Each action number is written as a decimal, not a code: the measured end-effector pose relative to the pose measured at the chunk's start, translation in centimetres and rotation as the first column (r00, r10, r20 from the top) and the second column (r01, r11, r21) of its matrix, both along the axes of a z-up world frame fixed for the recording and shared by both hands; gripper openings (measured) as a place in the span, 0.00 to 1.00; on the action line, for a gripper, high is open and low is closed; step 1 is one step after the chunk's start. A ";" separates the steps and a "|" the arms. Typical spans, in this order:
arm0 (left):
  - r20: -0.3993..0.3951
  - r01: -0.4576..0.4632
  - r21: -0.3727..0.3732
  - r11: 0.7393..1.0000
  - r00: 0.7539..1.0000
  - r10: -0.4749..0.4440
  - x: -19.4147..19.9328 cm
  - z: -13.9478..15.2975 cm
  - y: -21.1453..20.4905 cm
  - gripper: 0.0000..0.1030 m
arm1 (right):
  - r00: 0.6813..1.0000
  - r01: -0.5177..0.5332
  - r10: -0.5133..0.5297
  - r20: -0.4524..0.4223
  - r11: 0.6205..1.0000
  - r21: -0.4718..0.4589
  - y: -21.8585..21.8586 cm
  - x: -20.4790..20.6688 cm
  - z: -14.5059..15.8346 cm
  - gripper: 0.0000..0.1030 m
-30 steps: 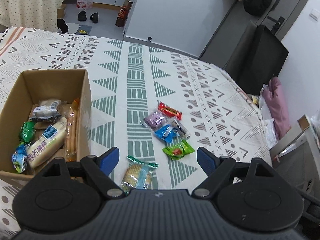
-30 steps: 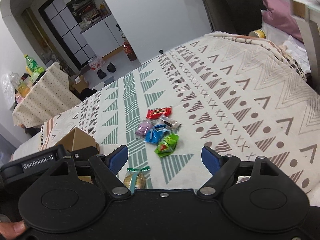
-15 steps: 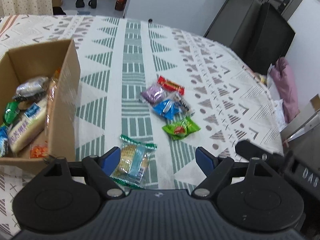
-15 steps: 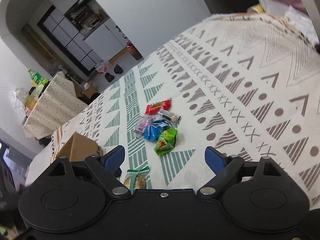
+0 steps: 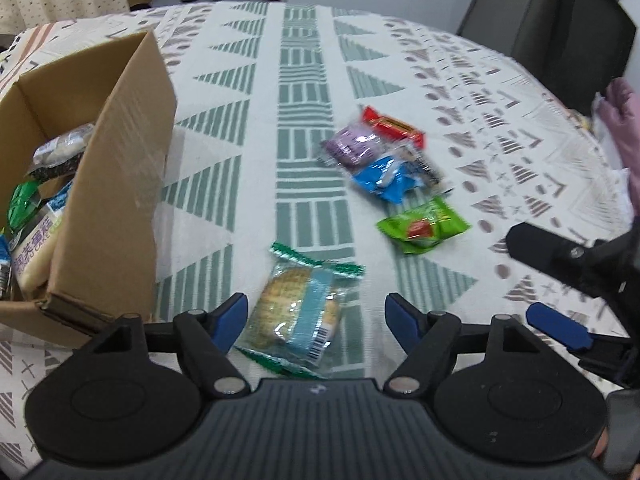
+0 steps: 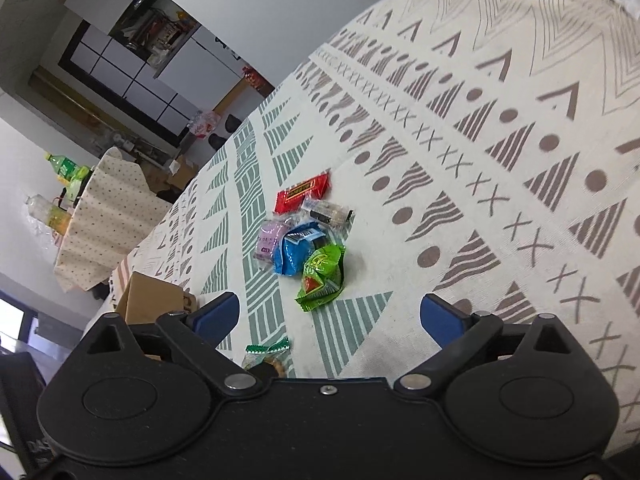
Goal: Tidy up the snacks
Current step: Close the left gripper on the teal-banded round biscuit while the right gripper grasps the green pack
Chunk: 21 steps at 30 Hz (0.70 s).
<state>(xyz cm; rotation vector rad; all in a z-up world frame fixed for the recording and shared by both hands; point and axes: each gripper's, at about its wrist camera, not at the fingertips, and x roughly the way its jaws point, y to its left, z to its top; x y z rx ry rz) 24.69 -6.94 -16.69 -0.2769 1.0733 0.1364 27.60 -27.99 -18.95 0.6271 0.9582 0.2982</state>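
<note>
Snacks lay loose on the patterned worktop (image 5: 304, 80); the cracker pack (image 5: 296, 312) sat between the left hand-held gripper (image 5: 316, 316)'s spread-apart fingers, probably lined up for the cardboard box (image 5: 120, 184) beside it. The right hand-held gripper (image 6: 330, 312) gaped empty too.

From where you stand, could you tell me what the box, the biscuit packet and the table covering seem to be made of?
The box looks like plain brown cardboard, matt, its cut edge showing layers. The biscuit packet seems to be clear glossy plastic film, since the biscuits show through. The table covering appears to be woven printed cloth, matt with slight creases.
</note>
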 end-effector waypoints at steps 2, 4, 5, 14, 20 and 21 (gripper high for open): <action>-0.020 -0.005 0.010 1.000 1.000 0.005 0.3 -0.6 0.0 0.69 | 1.000 -0.005 0.005 -0.012 1.000 0.008 0.1 0.4 -0.5 0.95; -0.042 -0.008 0.029 1.000 0.999 0.009 0.5 -1.3 -0.1 0.62 | 1.000 -0.013 0.013 -0.019 1.000 0.006 0.4 0.9 -0.9 0.95; -0.056 -0.015 0.033 0.999 0.998 0.017 0.6 -1.7 -0.1 0.52 | 1.000 -0.021 0.021 -0.020 1.000 0.005 0.6 1.1 -1.1 0.95; -0.015 -0.076 0.018 0.997 0.997 0.076 1.6 -1.4 0.3 0.46 | 0.999 -0.044 0.044 -0.004 0.999 -0.011 1.5 3.0 -2.6 0.94; -0.005 -0.108 0.004 0.994 0.994 0.108 2.4 -1.2 1.0 0.46 | 0.997 -0.067 0.068 0.022 0.998 -0.020 2.4 3.8 -3.0 0.93; -0.004 -0.110 0.002 0.994 0.994 0.110 2.5 -1.2 1.1 0.46 | 0.997 -0.071 0.072 0.026 0.997 -0.023 2.5 3.9 -3.0 0.92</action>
